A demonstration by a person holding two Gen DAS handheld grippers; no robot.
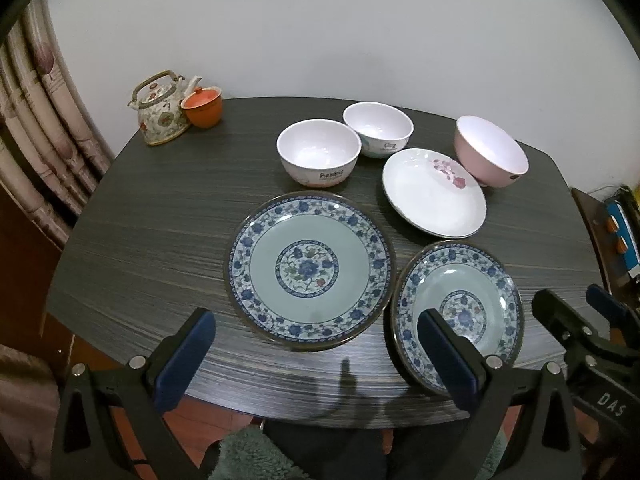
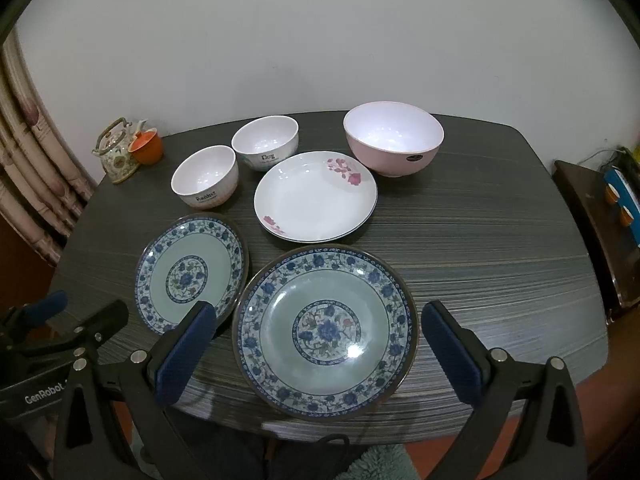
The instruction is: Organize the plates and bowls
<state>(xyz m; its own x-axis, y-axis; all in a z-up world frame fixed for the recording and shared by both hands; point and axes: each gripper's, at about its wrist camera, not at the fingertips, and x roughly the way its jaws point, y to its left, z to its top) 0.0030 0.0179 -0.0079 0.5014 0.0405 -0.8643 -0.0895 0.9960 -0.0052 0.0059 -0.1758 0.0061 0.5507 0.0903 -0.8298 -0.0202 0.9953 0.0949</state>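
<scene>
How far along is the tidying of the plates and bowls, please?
Nothing looks done yet. Three bowls, pink and two white, and three plates, white and two blue, sit separately. Nothing is in hand: left tool and right tool are open. All stacking remains.

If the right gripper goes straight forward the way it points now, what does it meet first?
Probably the blue-patterned plate lying between the open fingers of the right gripper. Beyond it comes the white plate with pink flowers. Depth is hard to judge in this view, so the gripper may pass above the rim.
</scene>
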